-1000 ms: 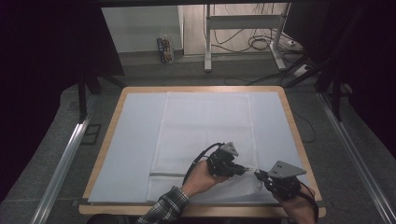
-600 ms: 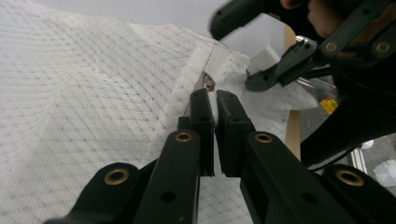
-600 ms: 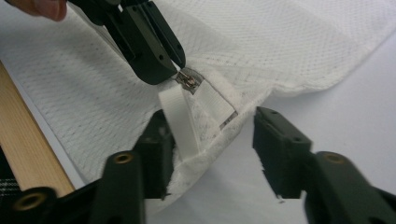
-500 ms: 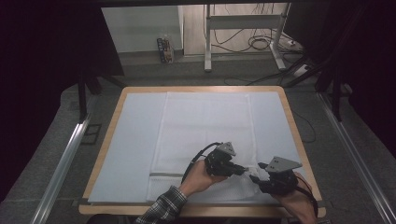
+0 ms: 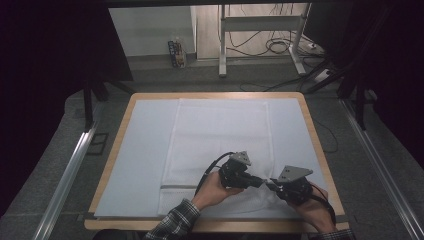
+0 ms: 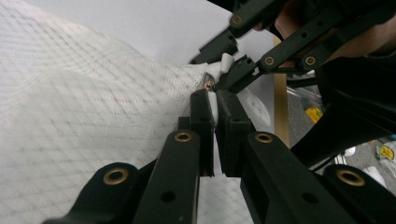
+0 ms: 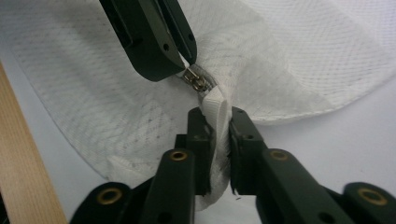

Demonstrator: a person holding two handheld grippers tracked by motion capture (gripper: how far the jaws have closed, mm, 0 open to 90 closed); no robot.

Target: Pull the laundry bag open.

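Closing in over the last second, the right gripper (image 5: 274, 183) now meets the left gripper (image 5: 260, 181) tip to tip at the near right corner of a white mesh bag (image 5: 220, 145) spread on the table (image 5: 310, 125). Seen from the right gripper view, the bag's zipper pull (image 7: 198, 82) sits just beyond the right jaws, which are clenched on a white fabric tab (image 7: 215, 109) at the zipper's end. Directly ahead of them, the left gripper (image 7: 184, 60) pinches the pull, its jaws clamped tight on the small metal piece. The left gripper view confirms this: the pull (image 6: 209, 85) glints at the tips of its closed jaws, the right gripper (image 6: 229, 63) facing it from just beyond.

Opening or closing this zipper well looks to depend on the right gripper anchoring the tab firmly while the left draws the pull straight along the zipper line, low to the cloth. Pulling upward or at an angle would likely bunch the mesh or slip the small pull free.
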